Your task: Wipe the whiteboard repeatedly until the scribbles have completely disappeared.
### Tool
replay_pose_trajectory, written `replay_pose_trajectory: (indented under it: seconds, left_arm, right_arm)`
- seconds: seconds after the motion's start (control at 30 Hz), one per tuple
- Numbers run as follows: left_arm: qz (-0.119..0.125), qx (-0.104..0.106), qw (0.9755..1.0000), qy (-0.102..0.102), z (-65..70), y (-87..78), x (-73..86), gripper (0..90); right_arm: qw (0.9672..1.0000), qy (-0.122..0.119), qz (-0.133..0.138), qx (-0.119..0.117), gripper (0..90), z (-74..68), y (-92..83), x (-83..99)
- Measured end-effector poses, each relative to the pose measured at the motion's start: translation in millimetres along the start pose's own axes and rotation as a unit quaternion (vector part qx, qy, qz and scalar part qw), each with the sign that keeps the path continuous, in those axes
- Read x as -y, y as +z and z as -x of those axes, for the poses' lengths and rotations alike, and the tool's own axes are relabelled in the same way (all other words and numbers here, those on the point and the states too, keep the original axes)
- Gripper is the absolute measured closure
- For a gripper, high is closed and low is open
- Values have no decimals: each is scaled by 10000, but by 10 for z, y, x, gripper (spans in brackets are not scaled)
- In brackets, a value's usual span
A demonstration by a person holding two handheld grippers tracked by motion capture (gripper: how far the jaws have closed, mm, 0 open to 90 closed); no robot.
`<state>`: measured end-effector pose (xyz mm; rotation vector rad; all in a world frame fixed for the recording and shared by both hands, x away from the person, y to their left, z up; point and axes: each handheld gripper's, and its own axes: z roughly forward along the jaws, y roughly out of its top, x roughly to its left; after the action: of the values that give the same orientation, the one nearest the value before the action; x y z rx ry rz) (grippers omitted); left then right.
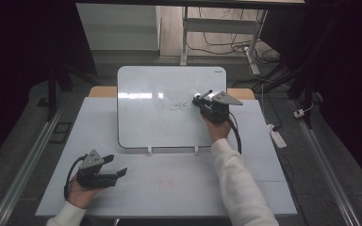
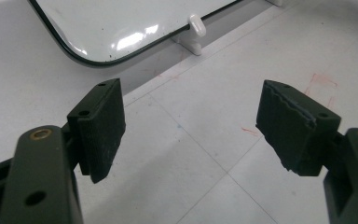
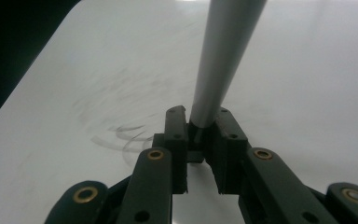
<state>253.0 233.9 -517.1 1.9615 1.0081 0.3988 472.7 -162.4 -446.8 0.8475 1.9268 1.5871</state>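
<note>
Marker [image 3: 221, 60] clamped upright in closed right gripper [image 1: 202, 101], over scribbled marks [image 1: 178, 106] at right side of whiteboard [image 1: 141, 122]; drawing step judged in progress. Next: judged to need tip kept on board, light pressure, left gripper [image 1: 115, 167] idle, wide open, empty, on white table [image 1: 179, 188]. Beyond: grey floor, desk legs, cables [image 1: 226, 47], dark curtains.

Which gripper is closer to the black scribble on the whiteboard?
The right gripper, holding a marker, sits just right of the scribble on the whiteboard. The left gripper is off the board, near the table's front-left.
</note>
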Motion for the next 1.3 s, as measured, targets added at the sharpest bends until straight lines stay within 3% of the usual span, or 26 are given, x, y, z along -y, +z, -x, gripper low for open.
replay_pose_trajectory:
  seconds: [0.07,0.17,0.2,0.23,0.3,0.37,0.4,0.47,0.53,0.57,0.63,0.7,0.73,0.83,0.9,0.97,1.03,1.1,1.13,1.2,1.23,1.3]
  left_arm:
    - [4,0,10000,-7,-10,7,-2,242]
    - [-36,17,10000,-27,-20,30,-4,241]
    - [-41,16,10000,-14,-16,27,-4,241]
    - [-28,7,10000,-4,-5,19,-3,241]
    - [-11,0,10000,13,2,6,-4,242]
    - [9,1,10000,-6,-3,5,-4,242]
    - [9,-1,10000,-16,-10,9,-4,242]
    - [-5,6,10000,-28,-22,15,-2,242]
    - [-6,11,10000,-29,-23,14,-1,241]
    - [-2,5,10000,-18,-18,10,0,241]
    - [22,9,10000,-19,-10,-4,0,242]
    - [50,10,10000,-21,-12,-8,-2,242]
    - [49,13,10000,-31,-17,-3,-2,242]
    - [17,25,10000,-42,-28,18,-5,242]
    - [6,16,10000,-13,-18,15,-5,243]
    - [24,6,10000,-6,-8,2,-4,242]
    - [37,0,10000,-10,-9,-4,-4,243]
    - [36,4,10000,-26,-19,2,-4,243]
    - [24,6,10000,-32,-25,7,-3,243]
    - [9,7,10000,-36,-30,10,-2,243]
    - [9,6,10000,-25,-26,7,-1,243]
    - [23,-5,10000,-5,-17,-7,1,243]
  right_arm:
    - [10000,65,-12,-72,780,-52,10,38]
    - [9974,-376,-283,-542,780,-297,100,120]
    - [9969,-496,-331,-510,780,-322,109,110]
    - [9972,-436,-317,-521,780,-288,117,85]
    - [9995,-192,-86,-215,780,-183,101,30]
    - [9999,-31,-8,-138,780,-162,118,15]
    - [9997,-23,-56,-251,780,-208,139,32]
    - [9971,-332,-276,-627,780,-380,195,96]
    - [9960,-530,-364,-621,780,-401,201,83]
    - [9973,-409,-269,-551,780,-345,196,59]
    - [9997,-172,-47,-165,781,-184,148,-9]
    - [9999,75,29,-130,781,-111,136,-27]
    - [9999,4,-8,-143,780,-158,138,-12]
    - [9958,-464,-414,-678,780,-403,212,70]
    - [9940,-676,-513,-694,780,-427,236,39]
    - [9981,-421,-284,-355,780,-308,226,-41]
    - [9996,-81,-148,-242,780,-204,243,-101]
    - [9993,-163,-195,-282,780,-287,279,-86]
    - [9982,-234,-275,-478,780,-370,306,-53]
    - [9942,-606,-502,-734,780,-549,357,7]
    - [9933,-747,-535,-703,780,-579,365,4]
    - [9963,-582,-375,-514,780,-485,358,-52]
